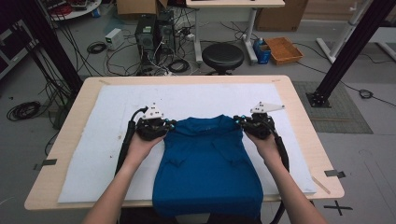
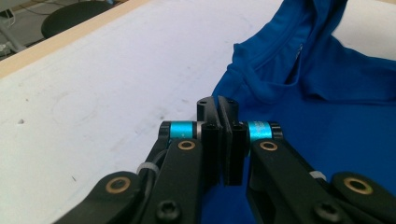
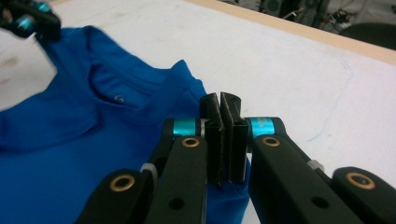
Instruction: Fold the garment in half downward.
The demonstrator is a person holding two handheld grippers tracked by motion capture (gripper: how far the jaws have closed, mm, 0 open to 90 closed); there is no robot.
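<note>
Two tools, one per hand, are at the shoulders of a blue polo shirt (image 1: pixel 208 163). The shirt lies front up on a white padded sheet (image 1: pixel 107 140) covering the wooden counter (image 1: pixel 303 121); its collar points to the far edge and its hem hangs over the near edge.

Left tool (image 1: pixel 159 126): at the shirt's left shoulder. In the left gripper view (image 2: pixel 218 114) the jaws stand pressed together, with blue fabric running up between and around them; the tool is clamped on the shoulder cloth.

Right tool (image 1: pixel 251 122): at the right shoulder. In the right gripper view (image 3: pixel 220 109) the jaws are likewise closed flat against each other, with a fold of shirt fabric below and between them, so it is pinching that shoulder.

Collar and button placket are visible in both gripper views; the cloth near the collar is drawn up into folds. Left tool also appears at the top left corner of the right gripper view.

Behind the counter: a black stool (image 1: pixel 222 57) on the floor.
</note>
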